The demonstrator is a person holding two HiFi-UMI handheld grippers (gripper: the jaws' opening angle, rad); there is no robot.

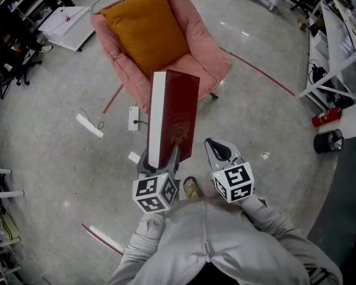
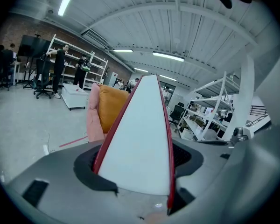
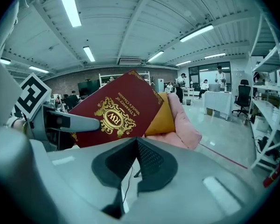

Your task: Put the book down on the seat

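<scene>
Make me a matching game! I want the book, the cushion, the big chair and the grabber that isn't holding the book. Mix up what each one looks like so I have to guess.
Things:
1. book
2. cushion
3. armchair
4. right gripper

What fits:
A. pink, standing on the floor
B. empty, with its jaws together
C. orange, lying in the armchair
D. dark red, held upright by the left gripper

Right pairs: 1-D, 2-C, 3-A, 4-B.
</scene>
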